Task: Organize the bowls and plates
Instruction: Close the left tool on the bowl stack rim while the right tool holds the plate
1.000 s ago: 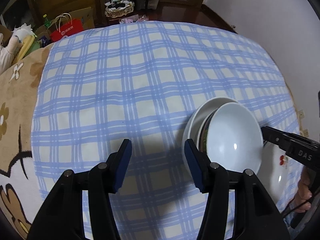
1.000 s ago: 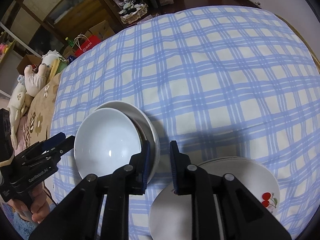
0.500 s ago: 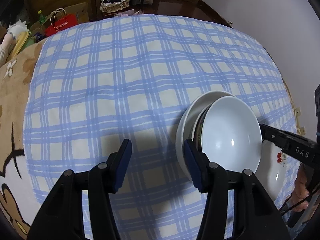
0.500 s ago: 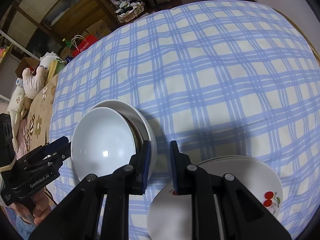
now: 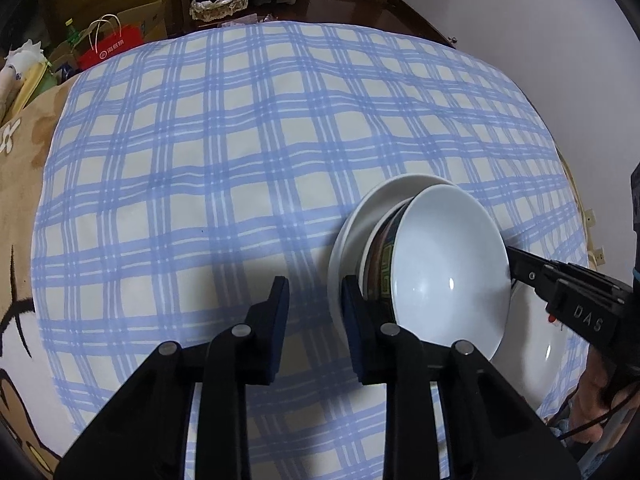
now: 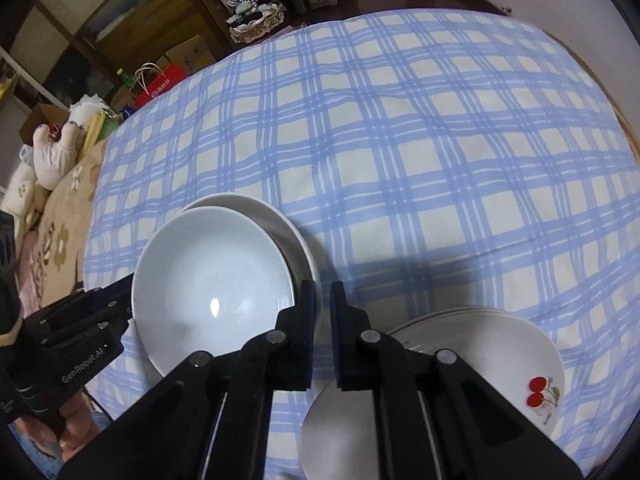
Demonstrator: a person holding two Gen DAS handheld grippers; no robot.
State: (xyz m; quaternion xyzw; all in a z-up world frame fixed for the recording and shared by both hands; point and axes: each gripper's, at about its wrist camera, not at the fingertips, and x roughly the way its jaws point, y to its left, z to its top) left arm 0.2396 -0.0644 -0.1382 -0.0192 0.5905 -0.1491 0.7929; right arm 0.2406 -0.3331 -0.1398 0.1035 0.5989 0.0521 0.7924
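Note:
A white bowl [image 5: 448, 264] [image 6: 212, 280] lies tilted on top of a stack with a patterned bowl [image 5: 382, 264] and a wider white bowl [image 5: 360, 216] [image 6: 280, 216] beneath. A stack of white plates [image 6: 480, 344], the top one with a cherry print, sits to its right; its edge shows in the left wrist view [image 5: 540, 344]. My left gripper [image 5: 314, 304] is open, its right finger against the stack's left side. My right gripper [image 6: 323, 320] is empty, its jaws a narrow gap apart, at the stack's right edge.
A blue checked cloth [image 5: 240, 140] [image 6: 400, 140] covers the table. A tan blanket with flower print [image 5: 16, 160] lies at the left. A red bag [image 5: 116, 44], boxes and wooden furniture stand beyond the far edge. A white wall [image 5: 540, 40] is on the right.
My left gripper has narrowed its opening and shifted toward the bowl stack. The stack and the right gripper have barely moved.

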